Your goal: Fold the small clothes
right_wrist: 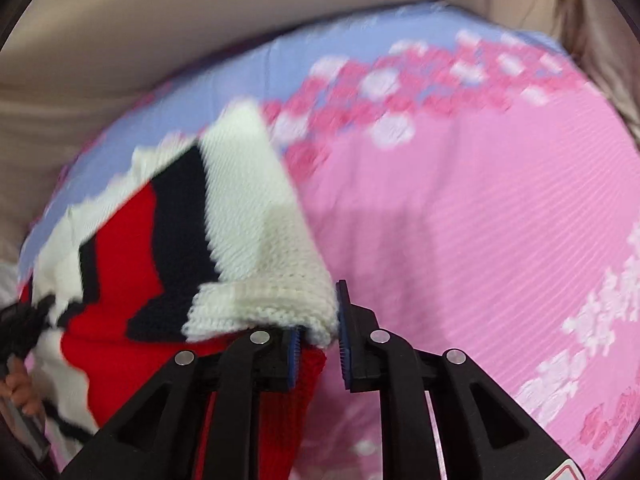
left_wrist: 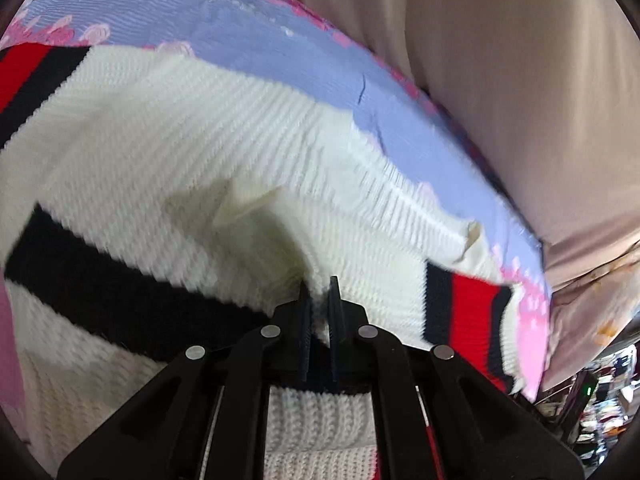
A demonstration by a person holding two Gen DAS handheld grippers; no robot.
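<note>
A cream knitted sweater (left_wrist: 168,152) with black and red bands lies spread over a bed cover (left_wrist: 280,40) printed in lilac and pink with pale blossoms. Beyond the cover's far edge runs a beige upholstered surface (left_wrist: 520,100).

The left gripper (left_wrist: 320,304) points down into the middle of the sweater, its two dark pads nearly together with a pinch of cream knit caught between them — clenched on the fabric. A black band (left_wrist: 120,280) crosses the knit just to its left, and a cuff (left_wrist: 468,308) striped black and red lies to its right, close to the cover's edge. More of the cream rib shows beneath the gripper's body.

The right gripper (right_wrist: 318,332) has a folded cream edge of the sweater (right_wrist: 256,264) bunched between its blue-faced pads, and red knit hangs under it; there is a gap on the right pad's side, so I cannot tell whether it truly grips. Its right finger stands over pink cover (right_wrist: 480,240). At the far left edge of that view a hand (right_wrist: 18,388) is partly seen — blurred
</note>
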